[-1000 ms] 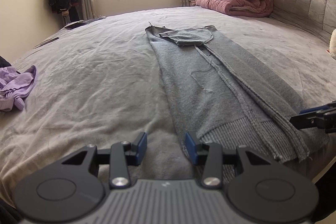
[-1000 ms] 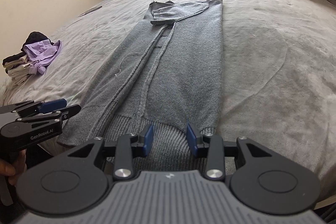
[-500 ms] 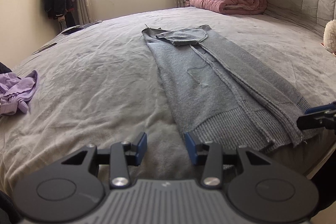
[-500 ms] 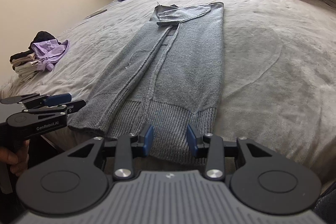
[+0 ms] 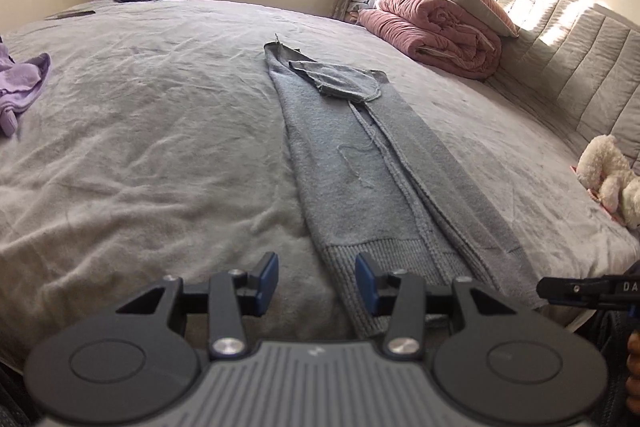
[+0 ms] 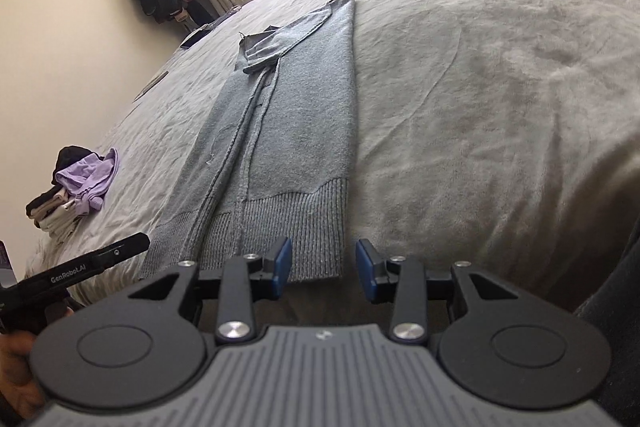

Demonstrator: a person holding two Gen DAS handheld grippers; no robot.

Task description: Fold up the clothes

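Observation:
A long grey knit sweater lies flat on the bed, folded lengthwise into a narrow strip, with its ribbed hem nearest me. My left gripper is open just short of the hem's left corner, nothing between its blue pads. In the right wrist view the same sweater runs away from me. My right gripper is open by the hem's right corner, holding nothing. Each gripper shows at the edge of the other's view: the right gripper and the left gripper.
The grey bedspread is wrinkled. A folded pink quilt and pillows sit by the padded headboard. A white plush toy lies at the right. A purple garment tops a small clothes stack at the left edge.
Both views have rolled. The left gripper has shifted right, so the hem's left corner now sits in front of its jaws. The right gripper slid right to the hem's right corner. Jaw openings unchanged.

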